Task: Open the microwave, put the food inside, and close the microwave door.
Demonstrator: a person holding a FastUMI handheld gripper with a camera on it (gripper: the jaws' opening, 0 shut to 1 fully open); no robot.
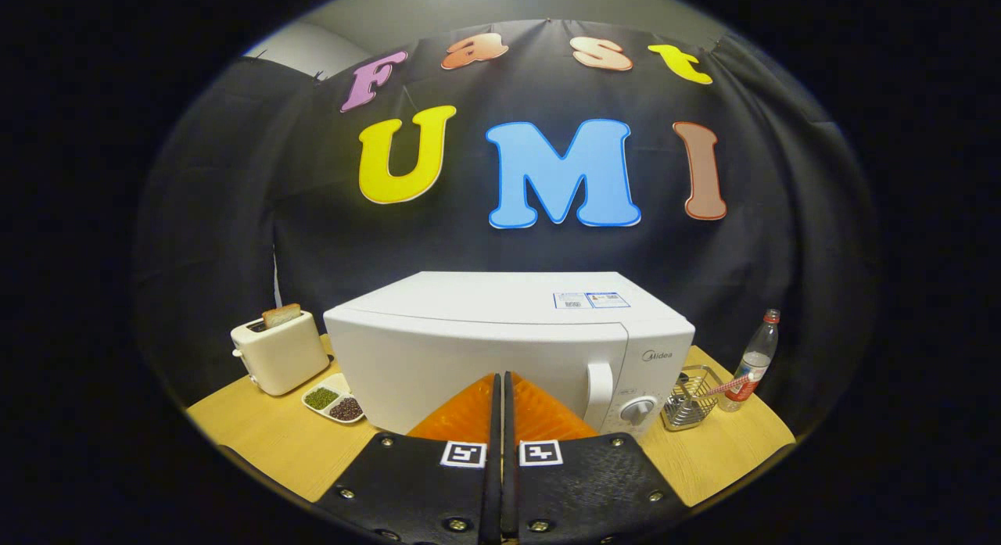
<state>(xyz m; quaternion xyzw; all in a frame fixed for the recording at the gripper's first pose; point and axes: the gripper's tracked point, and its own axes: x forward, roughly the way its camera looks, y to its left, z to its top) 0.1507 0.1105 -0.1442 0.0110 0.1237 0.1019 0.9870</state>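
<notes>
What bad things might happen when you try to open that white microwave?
1. The gripper has its jaws closed together; unless they open, they may not hook the door handle.
2. The handle sits off to the side of the jaws, close to the dial, so a sloppy reach might bump the dial.
3. The wire basket and bottle stand beside the microwave and might get knocked.

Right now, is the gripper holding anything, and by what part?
Nothing is held. The gripper is shut on empty air, fingers together in front of the closed white microwave.
</notes>
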